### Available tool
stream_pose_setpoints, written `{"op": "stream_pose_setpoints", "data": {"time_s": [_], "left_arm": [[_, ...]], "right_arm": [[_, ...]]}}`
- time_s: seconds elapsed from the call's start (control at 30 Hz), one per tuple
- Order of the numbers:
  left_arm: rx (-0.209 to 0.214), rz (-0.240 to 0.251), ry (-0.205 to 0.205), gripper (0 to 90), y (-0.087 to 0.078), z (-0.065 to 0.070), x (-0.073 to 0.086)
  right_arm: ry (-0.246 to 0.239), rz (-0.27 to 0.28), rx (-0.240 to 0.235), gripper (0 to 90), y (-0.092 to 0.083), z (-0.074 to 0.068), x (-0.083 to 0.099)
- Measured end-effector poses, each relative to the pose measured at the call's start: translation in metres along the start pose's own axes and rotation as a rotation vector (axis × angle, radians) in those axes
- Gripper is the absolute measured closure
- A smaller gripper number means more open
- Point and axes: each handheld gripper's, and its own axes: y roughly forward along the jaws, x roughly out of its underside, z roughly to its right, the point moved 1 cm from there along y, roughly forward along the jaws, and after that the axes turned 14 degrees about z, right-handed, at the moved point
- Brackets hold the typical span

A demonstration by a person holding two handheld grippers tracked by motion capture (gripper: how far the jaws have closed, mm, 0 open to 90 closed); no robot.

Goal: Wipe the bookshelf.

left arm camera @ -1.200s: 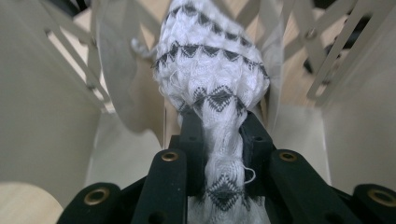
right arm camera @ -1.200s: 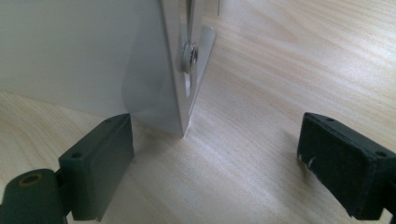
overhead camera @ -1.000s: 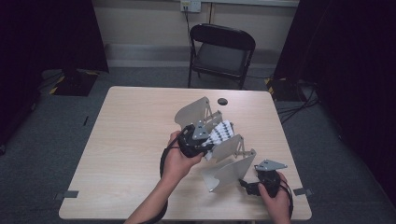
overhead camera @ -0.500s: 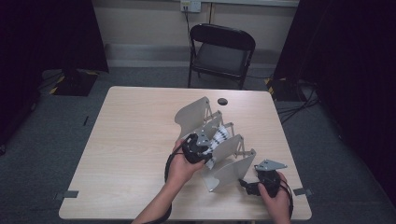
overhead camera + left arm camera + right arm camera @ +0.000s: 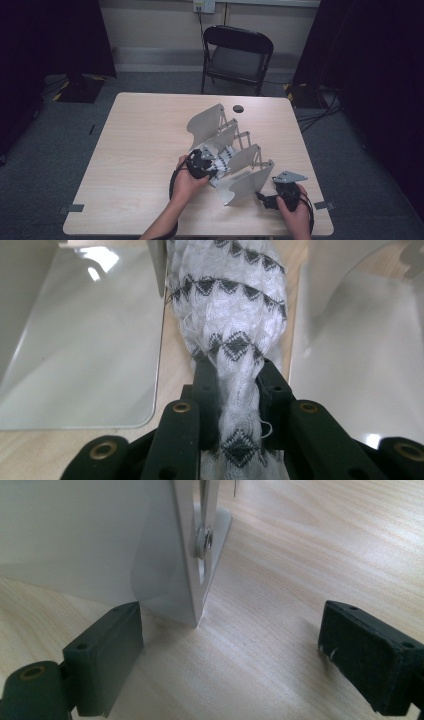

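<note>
Your left tool (image 5: 235,390) is pinching the white knitted cloth with black zigzag bands (image 5: 230,305), which lies down between the grey plastic panels of the hinged folding board (image 5: 247,182) on the pale wooden bench (image 5: 135,150). Your right tool (image 5: 230,660) stands spread, its pads resting beside the board's near corner and gripping nothing. By my reading the cloth is nearly seated; releasing it and flipping the panels remain.

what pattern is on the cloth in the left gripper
White knit cloth with black zigzag bands, clearest in the left gripper view.
</note>
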Motion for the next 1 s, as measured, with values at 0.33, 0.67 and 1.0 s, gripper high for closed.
{"op": "stream_pose_setpoints", "data": {"time_s": [0.33, 0.67, 1.0], "left_arm": [[0.017, 0.013, 0.039, 74.7, -0.012, 0.006, -0.015], [0.012, 0.128, 0.165, 74.3, -0.045, 0.018, -0.078], [-0.047, 0.119, 0.091, 74.0, -0.049, -0.003, -0.059]], "right_arm": [[0.000, 0.000, 0.000, 10.1, 0.000, 0.000, 0.000], [0.000, 0.000, 0.001, 10.2, 0.000, 0.000, 0.000], [0.000, 0.000, 0.000, 10.1, 0.000, 0.000, 0.000]]}}
